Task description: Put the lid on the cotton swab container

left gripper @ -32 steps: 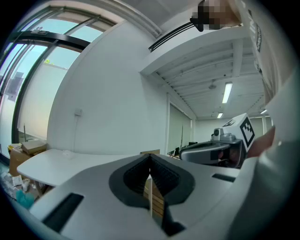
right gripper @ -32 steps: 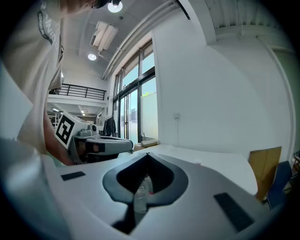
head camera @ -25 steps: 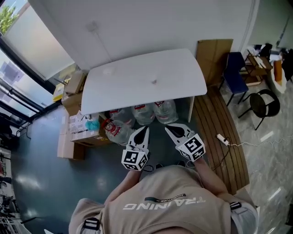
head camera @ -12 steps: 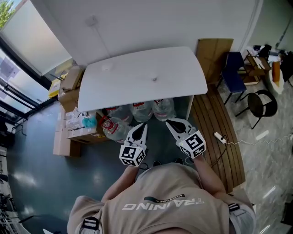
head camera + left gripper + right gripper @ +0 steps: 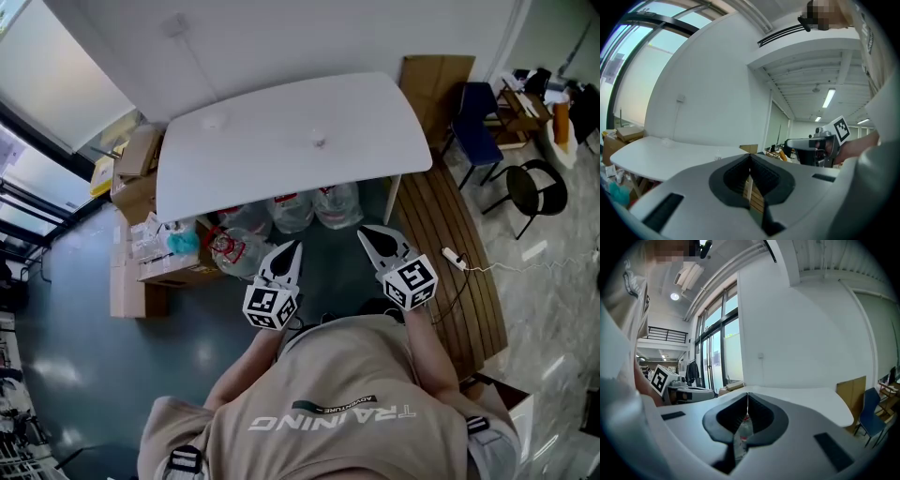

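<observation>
A white table [image 5: 281, 150] stands ahead of me, well beyond both grippers. On it, a small pale container [image 5: 319, 142] sits near the middle and a flat round lid [image 5: 214, 121] lies toward the far left. My left gripper [image 5: 293, 247] and right gripper [image 5: 364, 232] hang in front of my chest over the dark floor, short of the table's near edge. Both are shut with nothing between the jaws. In the left gripper view the jaws meet at the left gripper [image 5: 750, 157], with the table [image 5: 656, 157] beyond and the right gripper's handle at the right. In the right gripper view the right gripper [image 5: 748, 395] is shut too.
Large water bottles [image 5: 311, 208] stand under the table. Cardboard boxes [image 5: 139, 178] pile up at its left end. A cardboard sheet [image 5: 437, 101], a blue chair [image 5: 478, 141] and a black round chair [image 5: 539, 192] are at the right, beside a wooden floor strip [image 5: 459, 300] with a power strip [image 5: 453, 256].
The head view has shifted, so the table now sits higher and a little larger in the frame. The right gripper has drifted right and up. Both grippers stay shut.
</observation>
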A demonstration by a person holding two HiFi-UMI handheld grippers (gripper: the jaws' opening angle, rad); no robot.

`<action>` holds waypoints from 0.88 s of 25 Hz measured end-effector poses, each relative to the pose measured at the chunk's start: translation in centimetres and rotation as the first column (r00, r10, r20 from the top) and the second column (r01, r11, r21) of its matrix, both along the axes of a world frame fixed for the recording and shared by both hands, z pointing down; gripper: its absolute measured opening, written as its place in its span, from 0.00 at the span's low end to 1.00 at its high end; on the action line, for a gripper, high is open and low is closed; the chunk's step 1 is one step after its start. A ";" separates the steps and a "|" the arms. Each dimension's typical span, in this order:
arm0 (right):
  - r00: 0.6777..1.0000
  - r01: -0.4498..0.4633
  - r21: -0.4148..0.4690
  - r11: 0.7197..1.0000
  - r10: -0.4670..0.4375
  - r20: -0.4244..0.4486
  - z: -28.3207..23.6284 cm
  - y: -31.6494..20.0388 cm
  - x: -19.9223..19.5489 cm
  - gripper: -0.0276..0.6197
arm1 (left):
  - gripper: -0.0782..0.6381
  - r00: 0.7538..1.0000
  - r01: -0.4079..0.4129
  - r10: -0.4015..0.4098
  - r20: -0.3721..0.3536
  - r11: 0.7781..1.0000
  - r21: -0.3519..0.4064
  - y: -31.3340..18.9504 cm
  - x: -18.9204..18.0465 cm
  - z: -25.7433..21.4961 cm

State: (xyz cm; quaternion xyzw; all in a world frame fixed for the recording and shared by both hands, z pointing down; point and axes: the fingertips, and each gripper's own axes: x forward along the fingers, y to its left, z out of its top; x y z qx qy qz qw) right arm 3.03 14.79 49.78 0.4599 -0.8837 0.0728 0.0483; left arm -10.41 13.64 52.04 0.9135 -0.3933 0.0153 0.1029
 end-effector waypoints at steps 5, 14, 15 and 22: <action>1.000 0.016 -0.029 0.999 -0.017 -0.017 0.6 -0.6 -0.7 0.07 | 0.13 1.000 0.011 -0.011 -0.007 1.000 -0.015 -1.0 -0.9 0.5; 0.992 0.097 -0.032 0.995 -0.099 -0.073 1.5 -4.8 -0.7 0.07 | 0.13 0.999 0.032 -0.033 -0.019 0.999 -0.034 -5.0 1.1 0.5; 0.990 0.114 -0.031 0.993 -0.116 -0.077 1.6 -5.5 -0.8 0.07 | 0.13 0.999 0.041 -0.041 -0.016 0.998 -0.038 -5.6 1.2 0.6; 0.974 0.211 -0.002 0.977 -0.211 -0.085 1.1 -11.4 0.4 0.07 | 0.13 0.996 0.087 -0.087 0.001 0.996 -0.006 -11.3 3.3 -0.4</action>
